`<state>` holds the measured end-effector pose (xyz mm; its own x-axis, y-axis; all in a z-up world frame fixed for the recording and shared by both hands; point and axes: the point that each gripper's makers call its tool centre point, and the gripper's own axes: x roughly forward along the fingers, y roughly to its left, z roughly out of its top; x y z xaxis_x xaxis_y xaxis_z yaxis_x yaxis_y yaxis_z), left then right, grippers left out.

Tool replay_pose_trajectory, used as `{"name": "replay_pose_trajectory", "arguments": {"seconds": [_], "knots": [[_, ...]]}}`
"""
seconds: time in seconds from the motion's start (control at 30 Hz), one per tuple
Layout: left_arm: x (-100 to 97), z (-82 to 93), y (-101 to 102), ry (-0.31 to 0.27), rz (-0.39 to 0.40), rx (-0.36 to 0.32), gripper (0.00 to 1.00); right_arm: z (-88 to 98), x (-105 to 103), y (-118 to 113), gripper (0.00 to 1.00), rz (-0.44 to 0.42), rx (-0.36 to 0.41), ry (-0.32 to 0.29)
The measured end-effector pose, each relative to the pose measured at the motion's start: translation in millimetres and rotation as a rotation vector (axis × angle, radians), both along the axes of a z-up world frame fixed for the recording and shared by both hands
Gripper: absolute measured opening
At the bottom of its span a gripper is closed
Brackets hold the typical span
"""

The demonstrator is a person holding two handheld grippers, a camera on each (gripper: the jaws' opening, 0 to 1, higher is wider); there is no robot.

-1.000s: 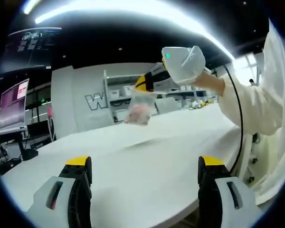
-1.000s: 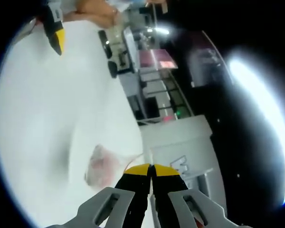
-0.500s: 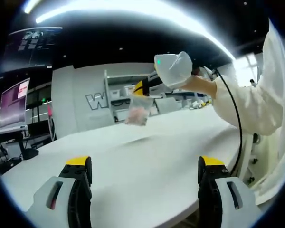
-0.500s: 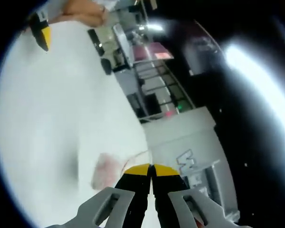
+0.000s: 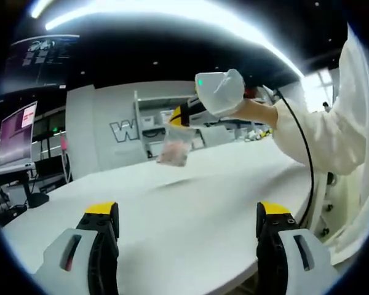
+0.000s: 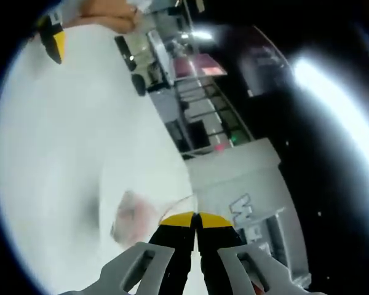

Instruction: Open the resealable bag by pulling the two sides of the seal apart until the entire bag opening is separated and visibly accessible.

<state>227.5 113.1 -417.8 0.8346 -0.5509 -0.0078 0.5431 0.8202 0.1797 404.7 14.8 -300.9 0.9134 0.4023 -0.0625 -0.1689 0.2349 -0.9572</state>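
In the left gripper view, we saw the small clear plastic resealable bag (image 5: 175,146) hanging in the air above the broad white desk (image 5: 190,209), well away from that camera. It was pinched at its top edge by the right gripper (image 5: 179,116), whose yellow-tipped black jaws were closed together on the seal strip. The bag was transparent and slightly crumpled, with a pale pinkish mass settled in its lower half; we could not tell what the contents were. Its bottom hung clear of the desk surface, and a faint shadow lay on the desk below it. A hand (image 5: 255,112) in a cream sleeve (image 5: 323,132) held the right gripper's white body.

The left gripper (image 5: 187,212) sat low in its own view with its two yellow-capped jaws spread wide apart and nothing between them, only bare desk.

In the right gripper view, we saw the right gripper (image 6: 195,219) with its jaws pressed shut, tip against tip, and the bag (image 6: 135,218) trailing from them to the left, its thin clear film and pink contents blurred against the white desk (image 6: 55,141). We could not judge whether the seal was parted at all. The left gripper (image 6: 53,38) showed at the upper left edge, well apart from the bag.
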Motion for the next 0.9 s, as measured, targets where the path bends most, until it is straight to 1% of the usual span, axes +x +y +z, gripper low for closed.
{"name": "replay_pose_trajectory", "arguments": {"seconds": [0.2,0.33,0.53,0.67,0.8,0.9], "knots": [[1.6,-1.1,-1,0.003,-0.003,-0.002,0.91,-0.3,4,1,0.0,-0.002,-0.004,-0.002],[2.7,-1.6,-2,0.006,-0.006,0.0,0.91,-4.2,13,-3,0.0,-0.017,-0.009,0.016],[3.3,3.3,-1,-0.003,-0.008,-0.006,0.91,-5.4,17,-3,0.0,-0.023,0.0,0.021],[3.1,4.8,-2,-0.005,-0.012,-0.011,0.91,-7.0,24,-3,0.0,-0.034,-0.022,0.022],[3.3,5.9,-1,-0.008,-0.008,-0.008,0.91,-5.0,30,-6,0.0,-0.042,0.006,0.037],[2.7,7.0,-1,-0.009,-0.006,-0.015,0.91,-5.5,34,-7,0.0,-0.049,0.009,0.044]]}}
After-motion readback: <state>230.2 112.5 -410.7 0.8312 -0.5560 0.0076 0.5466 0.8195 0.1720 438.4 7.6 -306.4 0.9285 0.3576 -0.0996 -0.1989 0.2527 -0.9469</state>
